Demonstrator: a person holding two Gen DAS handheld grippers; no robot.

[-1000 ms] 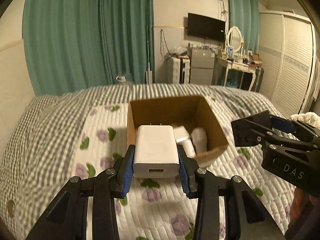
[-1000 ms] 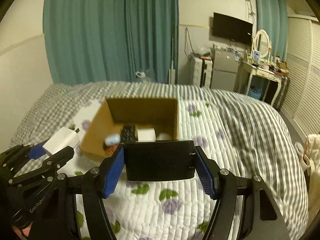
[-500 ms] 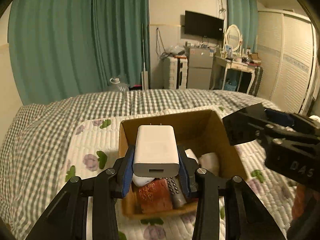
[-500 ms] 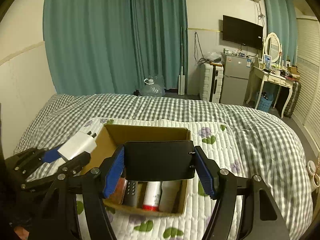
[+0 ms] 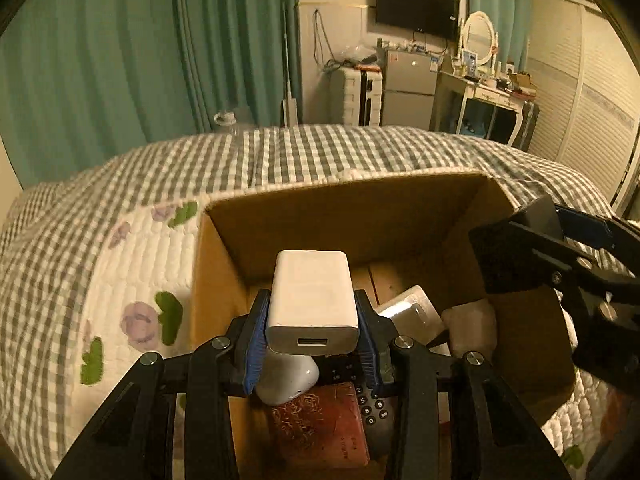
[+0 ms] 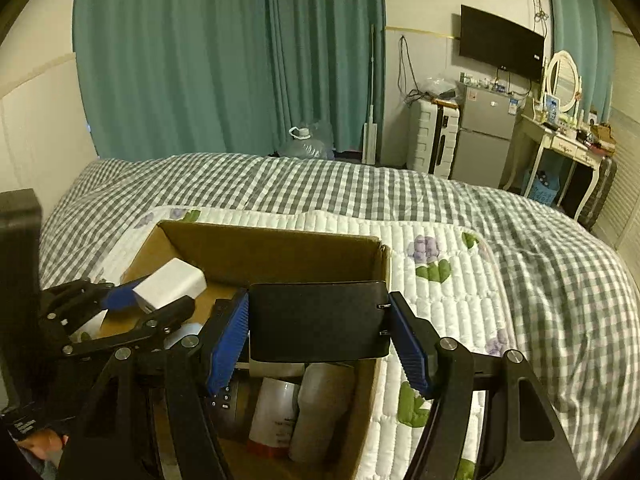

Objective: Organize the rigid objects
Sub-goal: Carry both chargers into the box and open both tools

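A brown cardboard box (image 5: 360, 208) (image 6: 272, 248) sits open on the bed. My left gripper (image 5: 312, 322) is shut on a white charger block (image 5: 312, 296) and holds it over the box's inside, above a white case (image 5: 286, 382), a red booklet (image 5: 324, 424) and a black remote (image 5: 374, 404). My right gripper (image 6: 318, 326) is shut on a black flat case (image 6: 318, 322) and hangs over the box's near right part, above two bottles (image 6: 296, 416). Each gripper shows in the other's view: the right gripper (image 5: 552, 264) with its case, the left gripper (image 6: 132, 304) with the charger (image 6: 170, 282).
The box rests on a white quilted pad with purple flowers (image 6: 448, 296) over a grey checked bedspread (image 6: 280, 184). Teal curtains (image 6: 224, 56), a water jug (image 6: 304, 144), a small fridge (image 6: 484, 136) and a dressing table (image 6: 560, 140) stand beyond the bed.
Both grippers have moved forward and down from in front of the box to over its open top, each still holding its object. The box's contents now show below them.
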